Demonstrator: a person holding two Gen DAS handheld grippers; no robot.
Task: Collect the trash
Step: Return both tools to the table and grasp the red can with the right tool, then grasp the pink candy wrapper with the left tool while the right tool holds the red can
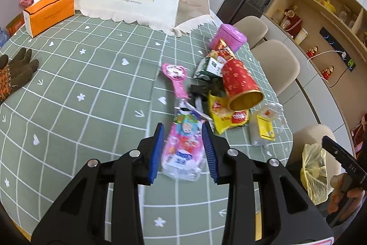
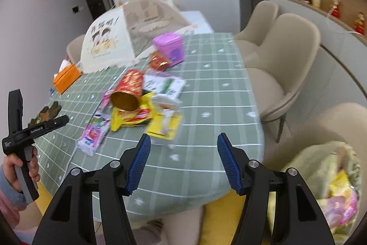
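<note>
- Left gripper (image 1: 183,150): fingers part-open, straddling the pink wrapper (image 1: 183,148) without touching it; nothing held. Wrapper lies flat near the counter's (image 1: 91,84) near edge.
- Advice, as judgement: lower until the fingers meet the cloth, close across the wrapper's narrow width, lift straight; thin film may slip.
- Litter pile, toward the right edge: red tube (image 1: 240,84) on its side over the yellow packet (image 1: 226,115); clear blister pack (image 1: 263,128) beside them.
- Right gripper (image 2: 183,160): fingers wide apart, empty, over the near edge.
- Yellow bag (image 1: 314,169): off the counter's right corner, likely the destination.
</note>
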